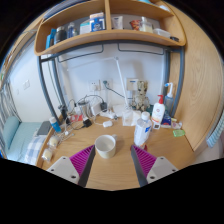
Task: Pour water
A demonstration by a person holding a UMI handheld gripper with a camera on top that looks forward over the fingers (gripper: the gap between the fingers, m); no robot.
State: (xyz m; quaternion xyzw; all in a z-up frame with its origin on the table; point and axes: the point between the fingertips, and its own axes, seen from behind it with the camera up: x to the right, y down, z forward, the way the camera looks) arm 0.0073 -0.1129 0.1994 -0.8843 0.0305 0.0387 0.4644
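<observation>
A white cup (105,146) stands upright on the wooden desk (112,172), just ahead of the fingers and slightly left of the middle of the gap. A white bottle with a blue label (143,130) stands to its right, a little farther back. My gripper (111,163) is open, with its magenta pads (82,158) spread wide on either side and nothing held between them. The cup touches neither finger.
Behind the cup the back of the desk is crowded: a red-capped white bottle (158,111), a glass jar (65,125), small boxes and cables. A wooden shelf (110,38) with several items hangs overhead. A wooden side panel (200,90) rises on the right.
</observation>
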